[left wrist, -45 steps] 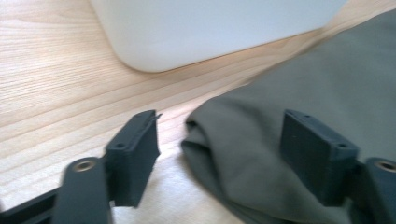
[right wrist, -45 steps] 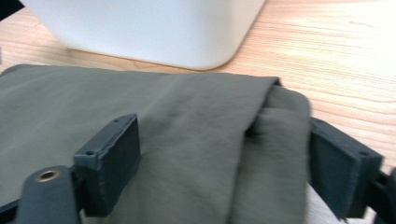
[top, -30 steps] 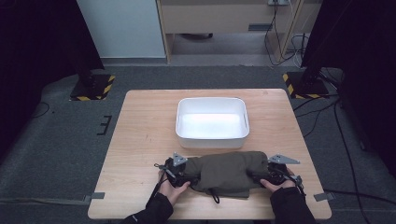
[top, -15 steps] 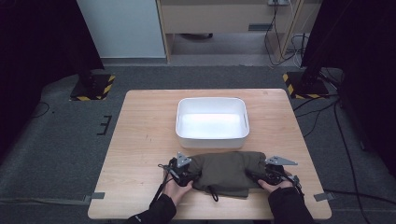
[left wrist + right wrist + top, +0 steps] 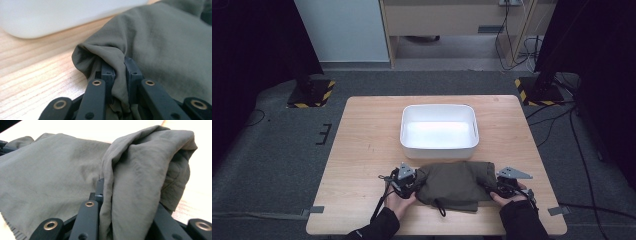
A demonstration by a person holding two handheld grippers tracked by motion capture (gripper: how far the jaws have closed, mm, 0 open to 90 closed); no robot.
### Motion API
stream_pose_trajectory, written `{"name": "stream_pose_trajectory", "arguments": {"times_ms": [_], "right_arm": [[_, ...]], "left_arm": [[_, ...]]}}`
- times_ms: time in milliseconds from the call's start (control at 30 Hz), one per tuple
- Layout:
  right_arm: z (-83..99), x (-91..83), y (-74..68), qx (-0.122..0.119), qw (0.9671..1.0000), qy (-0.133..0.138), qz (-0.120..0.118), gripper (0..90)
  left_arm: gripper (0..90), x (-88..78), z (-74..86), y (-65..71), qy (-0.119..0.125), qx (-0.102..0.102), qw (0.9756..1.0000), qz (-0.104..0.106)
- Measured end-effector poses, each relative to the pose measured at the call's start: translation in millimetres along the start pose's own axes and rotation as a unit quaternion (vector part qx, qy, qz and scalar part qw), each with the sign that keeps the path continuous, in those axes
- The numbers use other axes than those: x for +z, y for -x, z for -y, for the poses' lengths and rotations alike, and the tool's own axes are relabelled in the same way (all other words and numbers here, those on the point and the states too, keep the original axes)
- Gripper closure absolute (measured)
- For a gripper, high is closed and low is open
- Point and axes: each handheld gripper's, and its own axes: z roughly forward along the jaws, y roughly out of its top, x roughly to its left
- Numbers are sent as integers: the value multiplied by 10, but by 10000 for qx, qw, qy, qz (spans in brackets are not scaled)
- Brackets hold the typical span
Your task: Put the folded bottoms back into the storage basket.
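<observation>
An olive-green folded garment (image 5: pixel 457 182) lies on the wooden table (image 5: pixel 362 150) near its front edge. My left gripper (image 5: pixel 409 181) is at its left end and my right gripper (image 5: pixel 497 186) at its right end. In the left gripper view the left gripper (image 5: pixel 119 66) pinches a bunched fold of the garment (image 5: pixel 162 42); its jaws have just been closing on it. In the right gripper view the right gripper (image 5: pixel 125 192) has also just been closing, and a thick fold of the garment (image 5: pixel 50 170) fills the gap and hides the right jaw's tip.
A white rectangular bin (image 5: pixel 438 148), empty inside, stands just behind the garment at the table's middle. A dark drawstring (image 5: pixel 439 206) trails from the garment toward the front edge. Bare wood lies to the left and right of the bin.
Both pairs of jaws have closed onto the garment's ends, and the cloth there has bunched up. The hands have kept their places.
</observation>
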Motion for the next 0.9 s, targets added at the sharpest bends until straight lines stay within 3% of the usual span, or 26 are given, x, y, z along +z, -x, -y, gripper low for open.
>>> {"name": "stream_pose_trajectory", "arguments": {"times_ms": [333,533,900], "right_arm": [[-127,-167,-129,-285,9987,398,-113,766],[-194,-229,-205,-403,9971,630,-123,767],[-353,-401,-348,-681,9920,1058,-79,769]], "left_arm": [[810,-402,-143,80,599,181,9978,213],[810,-499,-192,61,797,161,9964,240],[812,-692,-307,91,1268,155,9909,415]]}}
